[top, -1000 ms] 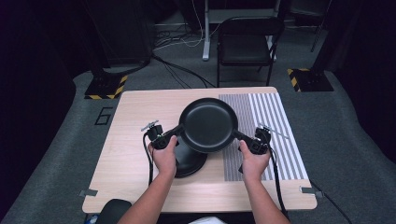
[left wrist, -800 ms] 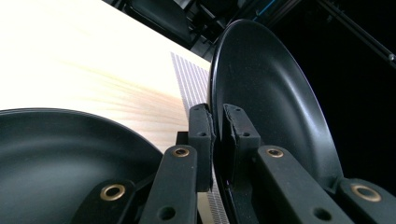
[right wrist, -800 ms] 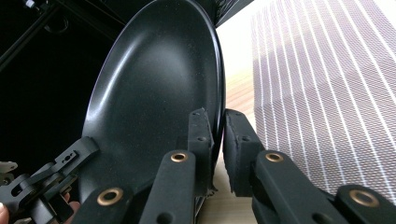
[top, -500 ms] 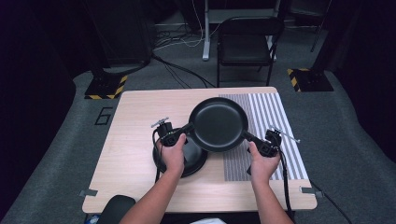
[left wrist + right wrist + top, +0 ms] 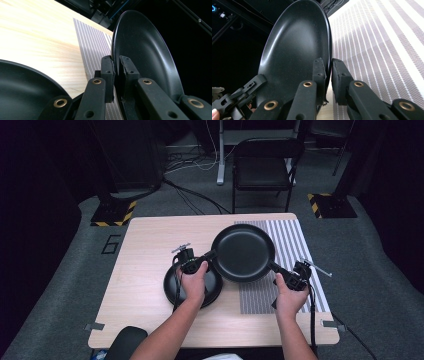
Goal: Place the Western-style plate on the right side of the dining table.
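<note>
Black pan is up off the table, carried between the two grippers, and it hangs over the edge where bare wood meets the striped mat. Left gripper bites the rim on the pan's left side, jaws pinched nearly together with the thin rim caught between the pads; in the left gripper view the pan rises edge-on straight out from between the pads of the left gripper. Right gripper has the opposite rim, jaws likewise almost closed on it, and in the right gripper view the dark bowl of the pan sweeps up and away from the right gripper, with the striped mat spread out to that gripper's right. Just below and behind the left gripper, under the person's left hand, a second black pan lies flat on the wooden table; its rim curves past the lower left of the left gripper's jaws.
</note>
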